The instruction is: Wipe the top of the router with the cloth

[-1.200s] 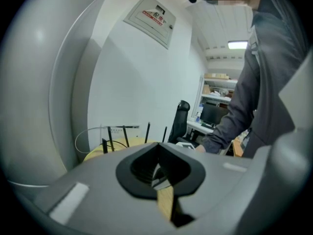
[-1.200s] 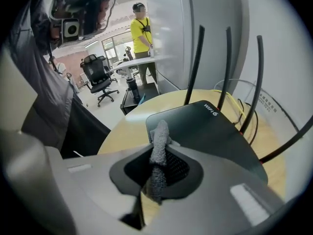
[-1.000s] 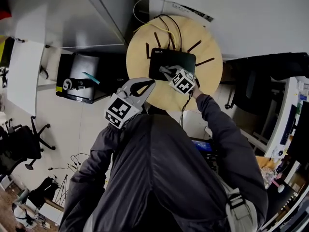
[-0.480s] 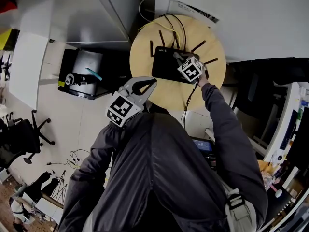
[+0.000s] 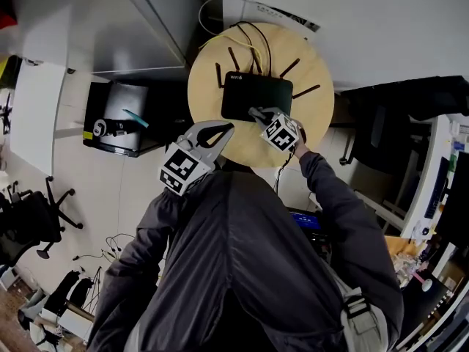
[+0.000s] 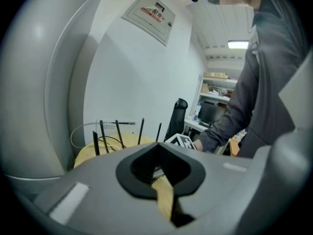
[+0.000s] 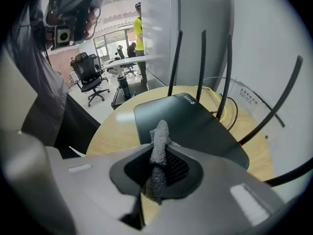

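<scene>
Starting on the left: our left hand-held gripper (image 5: 222, 130) hangs over the near edge of the round table (image 5: 209, 86). Its jaws are closed together with nothing in them, so it's basically idle. Moving right, the black router (image 5: 258, 96) sits mid-table, with its antennas (image 7: 202, 67) standing up along the far side. Our right hand-held gripper (image 5: 256, 114) is clamped on the grey cloth (image 7: 158, 148), a bunched strip poking out past the jaws right at the router's near edge. We can't tell whether the cloth actually presses on the lid. We reckon we're mid-wipe. The next move calls for dragging the cloth across the top toward the far side, with light pressure so the router doesn't slide, and stopping short of the antennas.
</scene>
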